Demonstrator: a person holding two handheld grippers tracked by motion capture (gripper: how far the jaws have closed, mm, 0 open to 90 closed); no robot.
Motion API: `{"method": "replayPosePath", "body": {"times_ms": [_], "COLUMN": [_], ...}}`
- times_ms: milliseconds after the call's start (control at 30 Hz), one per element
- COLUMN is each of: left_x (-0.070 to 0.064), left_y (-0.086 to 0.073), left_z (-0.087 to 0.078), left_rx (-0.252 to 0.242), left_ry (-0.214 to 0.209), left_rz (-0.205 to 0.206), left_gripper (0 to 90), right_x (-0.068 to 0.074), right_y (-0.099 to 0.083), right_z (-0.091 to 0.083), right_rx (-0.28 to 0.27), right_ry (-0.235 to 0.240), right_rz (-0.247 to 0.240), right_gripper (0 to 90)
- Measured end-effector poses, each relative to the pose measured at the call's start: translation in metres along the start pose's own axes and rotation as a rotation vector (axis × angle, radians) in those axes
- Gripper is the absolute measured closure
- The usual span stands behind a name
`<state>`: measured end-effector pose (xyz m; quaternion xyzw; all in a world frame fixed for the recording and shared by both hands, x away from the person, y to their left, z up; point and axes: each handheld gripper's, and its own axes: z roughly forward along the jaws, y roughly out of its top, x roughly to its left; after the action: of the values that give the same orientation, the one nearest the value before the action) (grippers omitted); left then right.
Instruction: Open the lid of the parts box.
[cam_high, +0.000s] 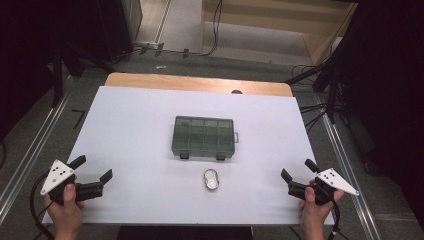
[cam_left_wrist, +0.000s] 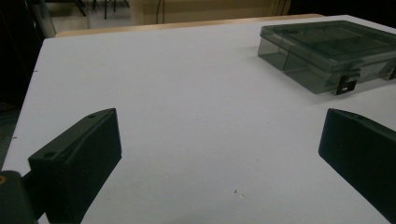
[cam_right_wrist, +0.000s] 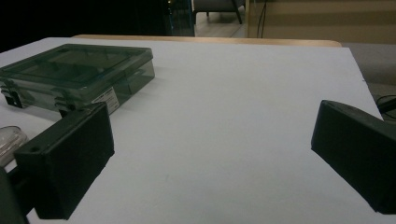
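The white table (cam_high: 150, 130) spreads wide ahead of both tools, bare under each of them. Ahead of the left gripper (cam_high: 92, 169) and off to its right, well apart, lies the smoky green compartment box (cam_high: 204, 137), lid down, its two dark latches facing the person; the same box sits ahead and to the left of the right gripper (cam_high: 297, 171). Between the two grippers, just on the near side of the box and not touching it, rests a small oval silvery case (cam_high: 212, 180); it also peeks in at the left edge of the right gripper view (cam_right_wrist: 7, 140), beside that jaw. Both grippers stand spread wide, jaws far apart, holding nothing, each with only white tabletop between its jaws.
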<state>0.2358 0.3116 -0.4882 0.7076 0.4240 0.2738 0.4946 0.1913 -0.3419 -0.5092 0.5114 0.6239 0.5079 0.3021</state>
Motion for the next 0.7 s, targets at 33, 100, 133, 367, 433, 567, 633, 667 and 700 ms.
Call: {"method": "replayPosePath", "body": {"times_ms": [33, 100, 133, 367, 433, 567, 633, 667, 700], "left_x": [-0.001, -0.002, -0.003, -0.012, -0.018, -0.024, -0.028, -0.031, -0.033], "left_y": [0.001, 0.002, 0.003, 0.012, 0.017, 0.02, 0.023, 0.025, 0.027], "left_z": [0.0, 0.0, 0.0, 0.002, 0.003, 0.007, 0.01, 0.011, 0.012], "left_rx": [-0.005, -0.002, -0.003, -0.024, -0.01, 0.0, 0.003, 0.001, 0.002], "left_ry": [-0.006, -0.008, -0.01, -0.026, -0.018, -0.029, -0.038, -0.046, -0.051], "left_rz": [-0.001, 0.004, 0.005, -0.005, 0.029, 0.037, 0.045, 0.049, 0.054], "left_gripper": [0.0, 0.0, 0.0, 0.0, 0.0, 0.0, 0.0, 0.0, 0.0], "right_x": [0.001, 0.001, 0.002, 0.005, 0.007, 0.012, 0.014, 0.015, 0.016], "right_y": [0.0, 0.0, 0.001, 0.006, 0.008, 0.012, 0.015, 0.016, 0.017], "right_z": [0.0, 0.0, -0.001, -0.004, -0.005, -0.005, -0.005, -0.005, -0.005], "right_rx": [0.0, 0.003, -0.002, -0.013, -0.016, -0.015, -0.015, -0.016, -0.016], "right_ry": [0.002, 0.002, 0.002, -0.008, -0.018, -0.024, -0.029, -0.031, -0.029], "right_rz": [-0.001, 0.001, -0.001, -0.002, -0.001, -0.011, -0.009, -0.013, -0.013], "right_gripper": [0.0, 0.0, 0.0, 0.0, 0.0, 0.0, 0.0, 0.0, 0.0]}}
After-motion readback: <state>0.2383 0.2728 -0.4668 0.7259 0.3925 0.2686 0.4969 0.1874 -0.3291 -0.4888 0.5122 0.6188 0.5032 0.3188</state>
